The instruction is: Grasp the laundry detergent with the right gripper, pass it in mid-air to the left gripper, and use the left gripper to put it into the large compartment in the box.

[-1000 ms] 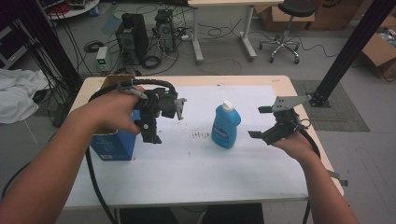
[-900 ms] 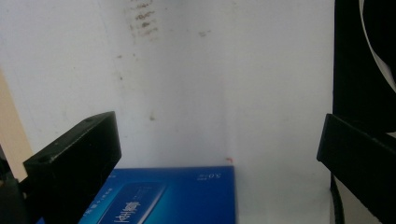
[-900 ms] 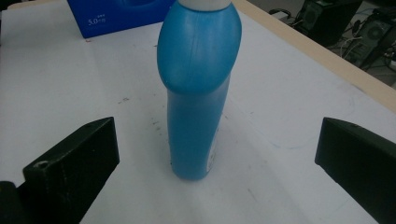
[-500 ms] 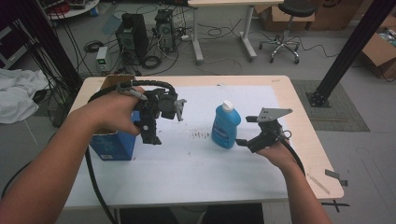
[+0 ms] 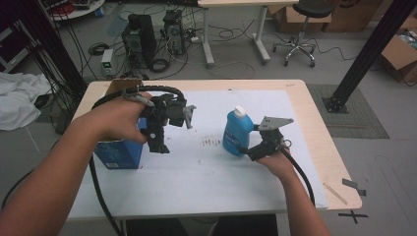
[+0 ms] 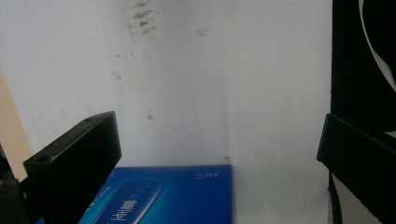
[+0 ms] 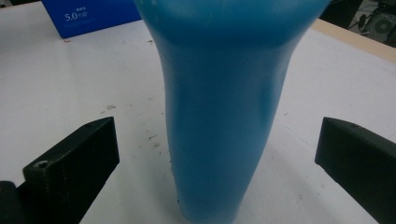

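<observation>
**Bottle dead ahead of right hand-held gripper**

Stands upright on bench (image 5: 206, 196), bottle (image 5: 236, 132) centred between spread jaws of right hand-held gripper (image 5: 250, 150), untouched. Left hand-held gripper (image 5: 158, 143) released too, above box (image 5: 117, 153), farther off.

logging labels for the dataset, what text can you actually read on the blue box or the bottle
"5.0" followed by a small unreadable mark: white print on the blue box, in the right gripper view.
Blue box, left gripper view: white characters and small digits, too blurred to read.
Blue bottle: no readable text.

Left hand-held gripper (image 5: 164, 129) raised, right hand-held gripper (image 5: 247, 150) low, both seemingly agape.
</observation>
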`<state>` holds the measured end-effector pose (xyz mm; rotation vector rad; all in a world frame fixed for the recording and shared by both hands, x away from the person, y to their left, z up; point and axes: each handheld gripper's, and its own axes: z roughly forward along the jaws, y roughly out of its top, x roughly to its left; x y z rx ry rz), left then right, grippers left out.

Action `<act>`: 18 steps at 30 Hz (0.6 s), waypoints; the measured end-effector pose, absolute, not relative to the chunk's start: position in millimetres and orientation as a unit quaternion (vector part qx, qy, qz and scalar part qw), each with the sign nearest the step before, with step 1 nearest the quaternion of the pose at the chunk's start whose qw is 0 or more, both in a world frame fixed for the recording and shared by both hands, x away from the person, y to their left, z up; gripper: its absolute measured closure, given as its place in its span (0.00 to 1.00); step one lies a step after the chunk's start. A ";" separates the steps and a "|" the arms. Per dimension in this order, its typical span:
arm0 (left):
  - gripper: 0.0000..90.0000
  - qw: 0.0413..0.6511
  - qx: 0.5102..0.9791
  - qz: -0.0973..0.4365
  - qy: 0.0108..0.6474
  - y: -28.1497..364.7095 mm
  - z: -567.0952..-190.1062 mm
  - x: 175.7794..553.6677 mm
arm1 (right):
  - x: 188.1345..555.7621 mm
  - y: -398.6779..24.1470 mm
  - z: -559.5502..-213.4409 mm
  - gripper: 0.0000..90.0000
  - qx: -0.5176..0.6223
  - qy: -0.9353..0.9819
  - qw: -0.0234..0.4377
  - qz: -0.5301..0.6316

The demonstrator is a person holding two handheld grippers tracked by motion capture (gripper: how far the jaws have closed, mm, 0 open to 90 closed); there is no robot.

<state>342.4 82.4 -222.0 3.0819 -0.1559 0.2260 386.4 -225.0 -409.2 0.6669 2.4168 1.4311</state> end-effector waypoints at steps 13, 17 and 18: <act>0.00 0.023 0.996 0.073 -0.046 86.7 -221.7 339.9 | 391.4 -214.6 -421.6 0.00 0.245 0.808 0.143 0.516; 0.00 0.023 0.996 0.073 -0.046 87.4 -222.8 340.0 | 391.0 -212.2 -423.9 0.00 0.252 0.799 0.154 0.524; 0.00 0.022 0.996 0.072 -0.045 87.5 -222.9 339.8 | 391.2 -211.5 -424.6 0.00 0.252 0.797 0.155 0.527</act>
